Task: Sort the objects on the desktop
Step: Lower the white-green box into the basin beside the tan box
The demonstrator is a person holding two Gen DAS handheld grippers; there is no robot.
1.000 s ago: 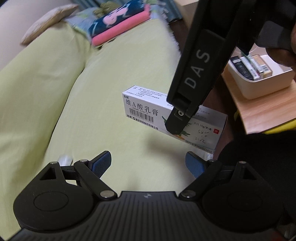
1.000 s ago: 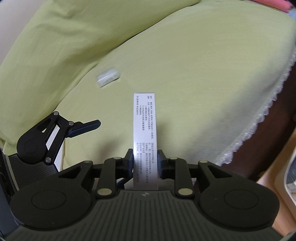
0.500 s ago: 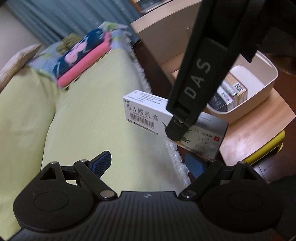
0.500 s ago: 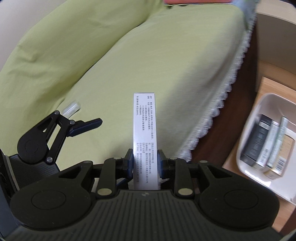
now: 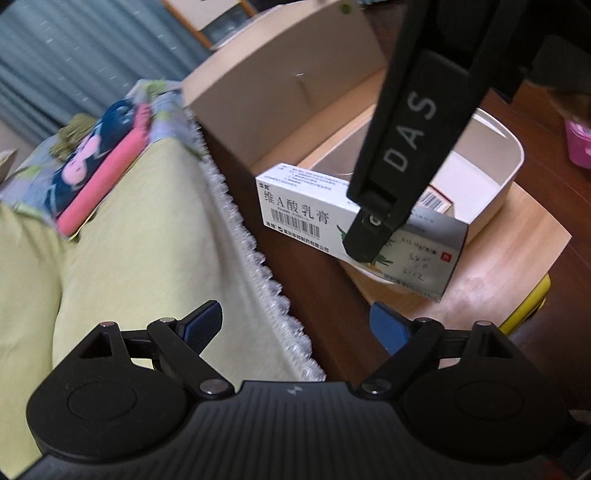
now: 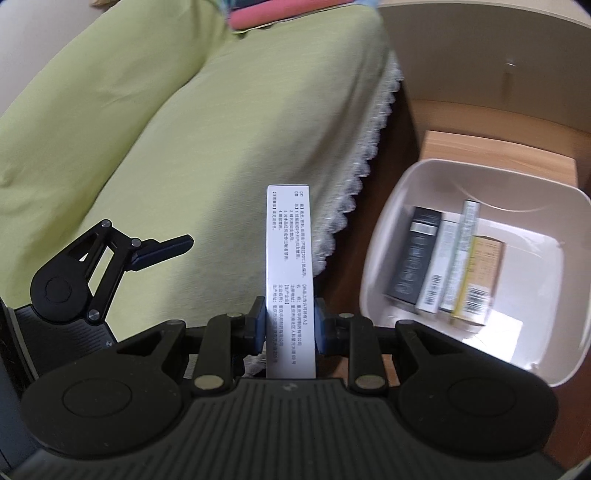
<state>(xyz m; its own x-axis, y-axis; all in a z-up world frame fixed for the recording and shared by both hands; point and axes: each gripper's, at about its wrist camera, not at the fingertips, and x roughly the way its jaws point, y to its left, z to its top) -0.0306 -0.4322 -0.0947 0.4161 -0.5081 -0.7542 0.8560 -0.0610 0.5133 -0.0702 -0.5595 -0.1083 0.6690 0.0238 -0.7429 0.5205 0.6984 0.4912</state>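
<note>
Green sofa cover (image 6: 207,122), lace edge; cream bin (image 6: 380,236) on wooden table (image 5: 524,236). Right gripper (image 6: 290,325) clamped on white medicine box (image 6: 290,258) near bin's left rim. Left gripper (image 5: 295,325) wide open, empty.

Green-covered couch at left, wooden side table at right.
Across the left half of the right wrist view, a pale green cover (image 6: 207,122) with a white lace edge (image 6: 373,133); at top centre, folded pink and patterned cloth (image 6: 273,14) lying on it. At right, a light wooden tabletop (image 6: 491,147) carrying a cream bin (image 6: 388,229) with four upright boxes (image 6: 447,262) inside.
</note>
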